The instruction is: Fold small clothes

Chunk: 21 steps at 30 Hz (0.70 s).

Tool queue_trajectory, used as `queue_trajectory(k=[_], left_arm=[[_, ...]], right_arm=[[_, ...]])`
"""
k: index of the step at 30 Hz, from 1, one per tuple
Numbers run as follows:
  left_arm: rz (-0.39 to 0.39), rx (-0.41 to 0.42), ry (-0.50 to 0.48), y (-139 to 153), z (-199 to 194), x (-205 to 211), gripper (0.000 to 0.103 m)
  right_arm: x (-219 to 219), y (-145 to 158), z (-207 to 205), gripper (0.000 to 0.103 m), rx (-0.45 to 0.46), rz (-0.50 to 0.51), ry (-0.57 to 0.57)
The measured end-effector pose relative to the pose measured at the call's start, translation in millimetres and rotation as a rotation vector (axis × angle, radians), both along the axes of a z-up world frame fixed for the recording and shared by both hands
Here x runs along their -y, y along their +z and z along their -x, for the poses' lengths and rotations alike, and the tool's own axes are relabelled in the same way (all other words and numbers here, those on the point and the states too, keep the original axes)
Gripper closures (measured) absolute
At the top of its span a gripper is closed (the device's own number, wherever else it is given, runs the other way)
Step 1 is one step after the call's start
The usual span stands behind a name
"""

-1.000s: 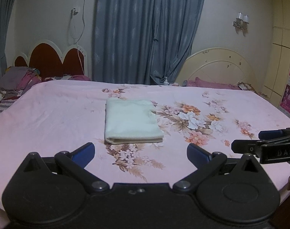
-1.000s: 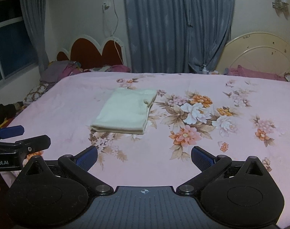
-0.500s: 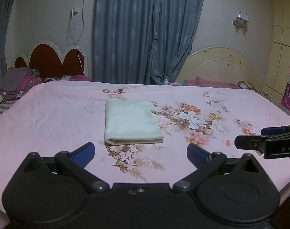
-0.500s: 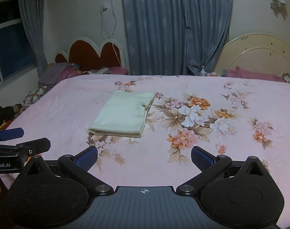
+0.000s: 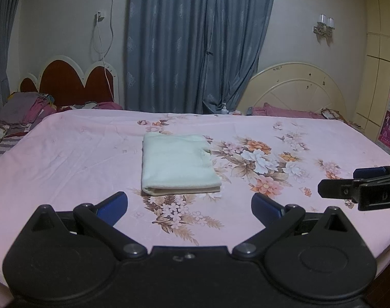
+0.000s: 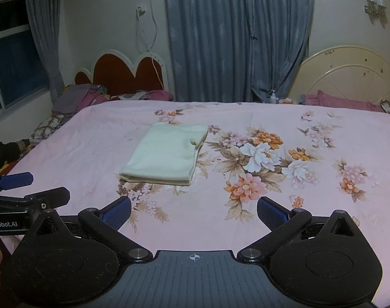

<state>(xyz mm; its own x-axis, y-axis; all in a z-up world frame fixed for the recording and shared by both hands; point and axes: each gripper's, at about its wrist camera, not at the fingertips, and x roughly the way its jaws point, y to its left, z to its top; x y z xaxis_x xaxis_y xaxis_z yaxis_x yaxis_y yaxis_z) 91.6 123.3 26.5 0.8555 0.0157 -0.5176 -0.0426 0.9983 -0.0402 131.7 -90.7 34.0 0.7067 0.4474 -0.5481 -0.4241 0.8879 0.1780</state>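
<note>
A pale green cloth (image 5: pixel 177 164) lies folded into a neat rectangle on the pink flowered bedsheet (image 5: pixel 66 159), a little left of the middle. It also shows in the right wrist view (image 6: pixel 166 151). My left gripper (image 5: pixel 189 202) is open and empty, held back near the bed's front edge, short of the cloth. My right gripper (image 6: pixel 194 209) is open and empty too, level with it and to the cloth's right. Each gripper shows at the edge of the other's view: the right one (image 5: pixel 359 187), the left one (image 6: pixel 28 190).
The bed's sheet (image 6: pixel 271 128) has a flower print at its centre right. A pile of clothes (image 5: pixel 23 110) lies at the far left by a red headboard (image 5: pixel 74 82). A cream headboard (image 5: pixel 297 89), a small bottle (image 5: pixel 223 108) and blue curtains (image 5: pixel 195 38) stand behind.
Both grippers have pulled back slightly and risen; the cloth lies still and looks a bit farther away. Both stay open.
</note>
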Motion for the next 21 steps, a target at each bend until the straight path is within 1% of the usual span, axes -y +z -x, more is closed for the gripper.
queue_trajectory(k=[21], left_arm=[[0.006, 0.008, -0.002, 0.3, -0.7, -7.2, 0.001]], right_arm=[[4.0, -0.6, -0.1, 0.0, -0.005, -0.002, 0.01]])
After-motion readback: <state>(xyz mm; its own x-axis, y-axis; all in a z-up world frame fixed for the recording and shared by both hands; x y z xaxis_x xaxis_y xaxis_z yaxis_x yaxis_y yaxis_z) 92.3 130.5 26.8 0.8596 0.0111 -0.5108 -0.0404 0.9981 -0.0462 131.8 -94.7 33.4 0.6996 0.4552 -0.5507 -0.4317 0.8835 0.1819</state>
